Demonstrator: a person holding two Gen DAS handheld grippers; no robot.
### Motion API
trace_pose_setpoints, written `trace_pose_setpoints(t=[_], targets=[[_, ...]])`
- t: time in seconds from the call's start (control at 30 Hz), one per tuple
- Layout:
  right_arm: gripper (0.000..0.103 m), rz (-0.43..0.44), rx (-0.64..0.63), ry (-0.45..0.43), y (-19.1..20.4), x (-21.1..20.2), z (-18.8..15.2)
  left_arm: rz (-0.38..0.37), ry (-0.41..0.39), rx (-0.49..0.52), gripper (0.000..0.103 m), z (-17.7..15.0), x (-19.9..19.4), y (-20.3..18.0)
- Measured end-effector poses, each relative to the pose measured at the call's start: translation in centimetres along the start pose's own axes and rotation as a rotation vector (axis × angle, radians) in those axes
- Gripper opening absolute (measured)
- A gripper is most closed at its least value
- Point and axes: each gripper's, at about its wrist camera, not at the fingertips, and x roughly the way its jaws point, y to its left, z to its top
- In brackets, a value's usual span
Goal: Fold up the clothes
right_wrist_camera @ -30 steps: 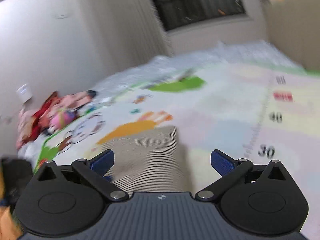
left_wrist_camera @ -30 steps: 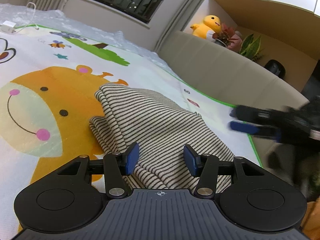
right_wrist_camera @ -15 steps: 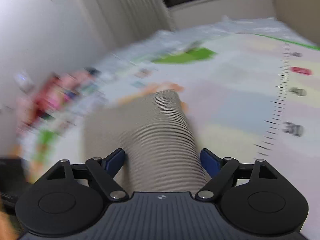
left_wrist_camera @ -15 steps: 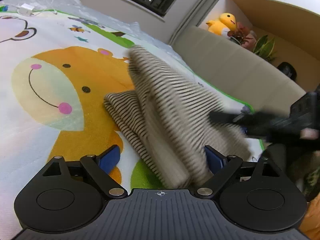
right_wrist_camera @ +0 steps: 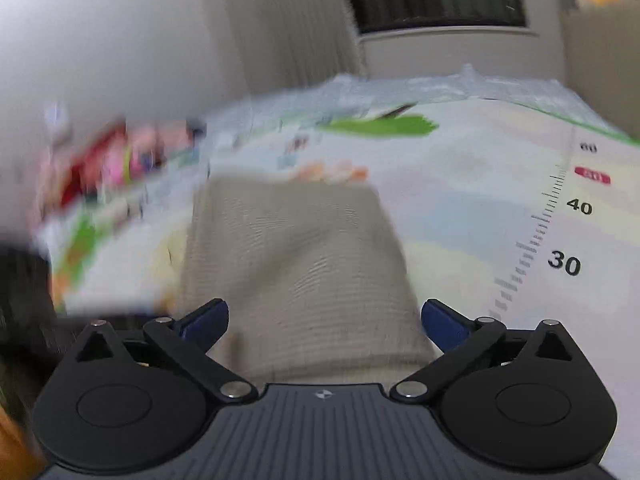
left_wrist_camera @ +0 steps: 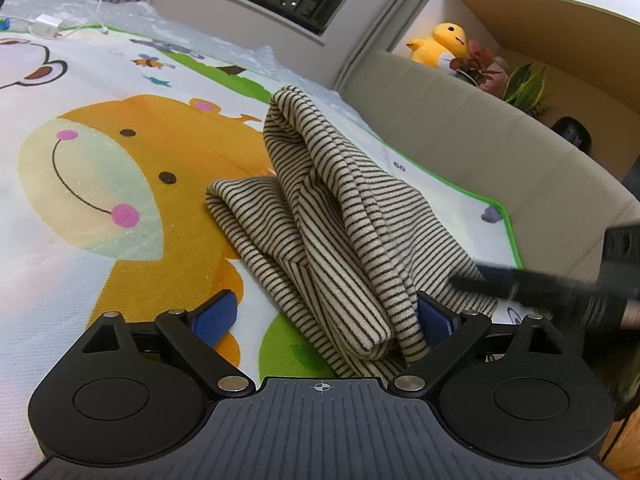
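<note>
Cartoon play mat (left_wrist_camera: 120, 92) with an orange giraffe print spreads across the floor, with a beige sofa (left_wrist_camera: 480, 140) beside it. On the mat lies the striped garment (left_wrist_camera: 340, 220), partly folded and bunched into ridges. Left gripper (left_wrist_camera: 324, 316) has just been opening, jaws wide with the cloth's near end between them. Right gripper (right_wrist_camera: 324, 320) stands wide, having just reopened over blurred fabric.

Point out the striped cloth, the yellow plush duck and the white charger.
Striped beige cloth (left_wrist_camera: 352, 216): left wrist view, upper folded layer.
Yellow plush duck (left_wrist_camera: 442, 42): left wrist view, its body.
White charger plug (left_wrist_camera: 45, 25): left wrist view, its block.
</note>
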Motion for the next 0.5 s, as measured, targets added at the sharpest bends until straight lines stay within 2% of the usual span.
trace_pose_setpoints(t=[0.07,0.13,0.2,0.23,0.37,0.43,0.5], targets=[[0.103,-0.016,-0.007,-0.012,0.1,0.5,-1.3,0.012,0.000,0.009,0.096,0.1,-0.2,-0.4],[0.103,0.008,0.076,-0.015,-0.7,0.7,-1.8,0.013,-0.010,-0.009,0.090,0.5,-0.8,-0.6],[0.103,0.023,0.117,-0.031,-1.3,0.7,-2.0,-0.029,-0.057,-0.057,0.068,1.3,-2.2,-0.7],[0.103,0.025,0.117,-0.044,-1.3,0.7,-2.3,-0.051,-0.090,-0.062,0.064,1.8,-2.9,-1.0],[0.103,0.040,0.131,-0.073,-1.7,0.4,-2.9,-0.140,-0.218,0.015,0.062,4.5,-4.7,-3.7],[0.103,0.051,0.144,-0.079,-2.0,0.4,-3.1,-0.176,-0.238,0.074,0.065,5.8,-4.0,-5.4],[0.103,0.053,0.149,-0.086,-2.0,0.3,-3.2,-0.153,-0.229,0.122,0.068,6.8,-2.1,-6.5]])
